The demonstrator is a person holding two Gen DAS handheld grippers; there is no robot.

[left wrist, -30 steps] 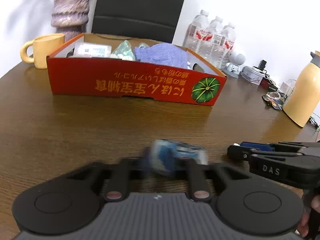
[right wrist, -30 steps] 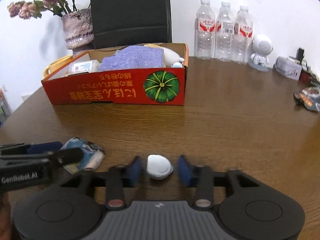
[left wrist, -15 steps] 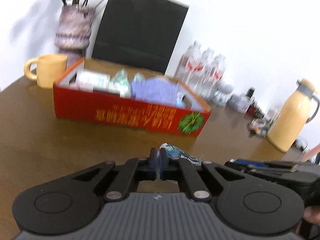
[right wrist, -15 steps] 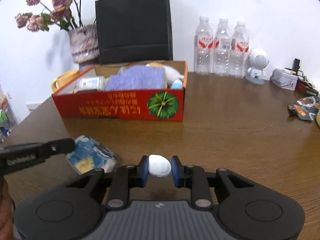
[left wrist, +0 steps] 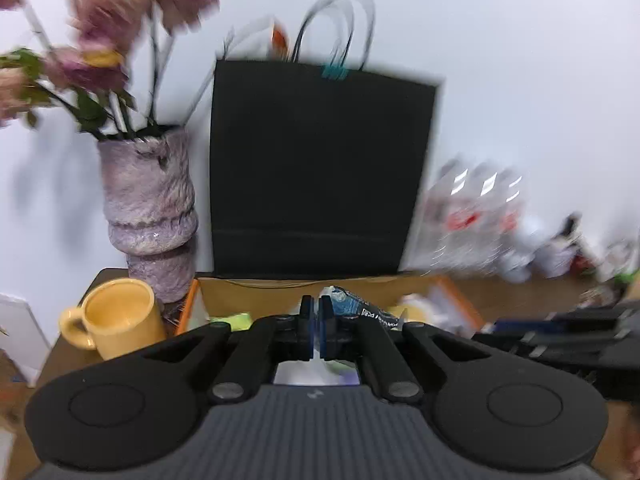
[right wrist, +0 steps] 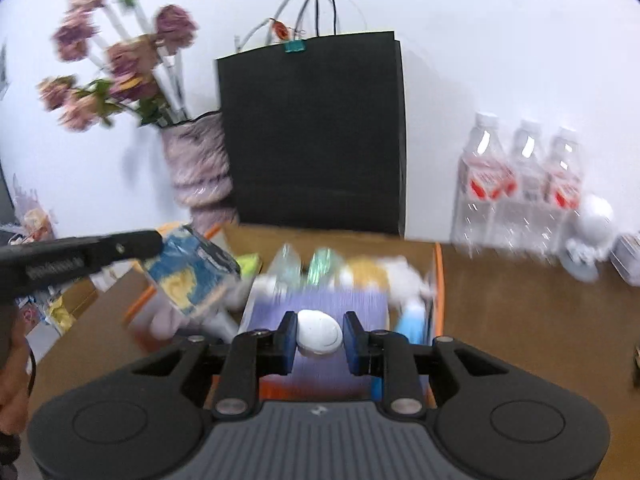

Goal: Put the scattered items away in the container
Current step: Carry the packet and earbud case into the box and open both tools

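1. My left gripper (left wrist: 315,330) is closed as far as it goes, pinching one edge of a blue and yellow packet (right wrist: 191,274). From the right wrist view the packet hangs over the near left corner of the box (right wrist: 438,280).
2. The packet looks light, soft and crinkly. Held by a thin edge it can swing or slip, so I judge a hold deeper into the wrapper would be safer.
3. My right gripper (right wrist: 319,336) is closed partway on a small white pebble-shaped thing (right wrist: 319,333), with a pad on each side. It hangs over the purple cloth (right wrist: 320,304) in the box.
4. That white piece looks hard, smooth and rounded, so it could squirt out of the pads. Gripping across its widest part, as now, seems right.
5. The box sits on the counter (right wrist: 520,320) and already holds several items.
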